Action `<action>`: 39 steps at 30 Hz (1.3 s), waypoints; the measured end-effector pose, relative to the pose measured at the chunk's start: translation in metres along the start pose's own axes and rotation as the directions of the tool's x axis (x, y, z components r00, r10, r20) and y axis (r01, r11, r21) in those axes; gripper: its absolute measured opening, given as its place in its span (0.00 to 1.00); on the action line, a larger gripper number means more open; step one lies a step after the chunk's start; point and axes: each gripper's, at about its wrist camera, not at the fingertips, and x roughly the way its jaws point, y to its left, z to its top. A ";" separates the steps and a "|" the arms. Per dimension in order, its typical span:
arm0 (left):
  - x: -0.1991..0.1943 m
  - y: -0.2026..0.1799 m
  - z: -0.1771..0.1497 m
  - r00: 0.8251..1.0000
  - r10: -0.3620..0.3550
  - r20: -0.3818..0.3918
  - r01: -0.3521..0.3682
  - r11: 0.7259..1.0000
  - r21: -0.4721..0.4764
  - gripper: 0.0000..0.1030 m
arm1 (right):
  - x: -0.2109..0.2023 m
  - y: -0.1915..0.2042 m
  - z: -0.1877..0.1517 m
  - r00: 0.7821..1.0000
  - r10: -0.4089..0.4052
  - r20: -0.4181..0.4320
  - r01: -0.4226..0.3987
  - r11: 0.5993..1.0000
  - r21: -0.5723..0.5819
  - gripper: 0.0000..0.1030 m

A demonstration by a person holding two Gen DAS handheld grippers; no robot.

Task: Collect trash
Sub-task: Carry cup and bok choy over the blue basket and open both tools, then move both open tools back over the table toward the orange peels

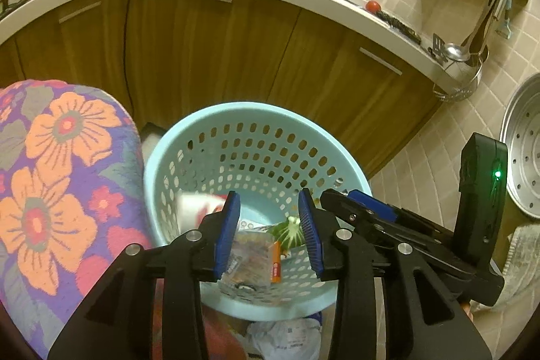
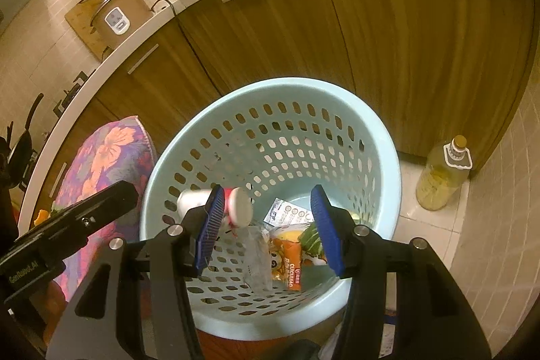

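Left gripper (image 1: 270,231) and right gripper (image 2: 270,228), fingers apart and empty, poised over pale blue perforated basket (image 2: 381,137) holding white cup (image 2: 236,204), orange wrapper (image 2: 290,262), clear plastic (image 2: 256,255).

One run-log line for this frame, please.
left hand-held gripper: open, empty | right hand-held gripper: open, empty | both over basket | trash inside

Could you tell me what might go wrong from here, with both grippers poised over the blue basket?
1. The left gripper and right gripper hang close together over the basket; they could knock each other.
2. The white bottle appears mid-fall near the basket wall; it might bounce or tip the light basket.
3. A plastic bag lies on the floor in front of the basket and could be overlooked.
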 end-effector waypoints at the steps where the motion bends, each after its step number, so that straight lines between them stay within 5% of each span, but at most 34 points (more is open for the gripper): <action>1: -0.003 0.001 0.000 1.000 -0.001 0.005 0.001 1.000 -0.004 0.34 | -0.001 0.002 0.000 1.000 0.001 0.002 -0.001 1.000 -0.004 0.48; 16: -0.082 0.029 -0.020 0.989 0.005 0.151 0.005 0.997 -0.072 0.35 | -0.033 0.063 -0.005 0.998 0.024 0.059 -0.016 0.991 -0.132 0.48; 21: -0.116 0.044 -0.027 0.978 0.015 0.209 0.007 0.995 -0.104 0.43 | -0.038 0.093 -0.012 0.997 0.042 0.057 -0.030 0.981 -0.190 0.48; 29: -0.174 0.080 -0.048 0.950 0.080 0.302 -0.024 0.982 -0.185 0.43 | -0.035 0.157 -0.034 0.995 0.103 0.018 -0.092 0.947 -0.306 0.48; 39: -0.244 0.152 -0.093 0.906 0.265 0.331 -0.164 0.939 -0.303 0.43 | -0.017 0.262 -0.064 0.980 0.187 -0.063 -0.194 0.858 -0.476 0.48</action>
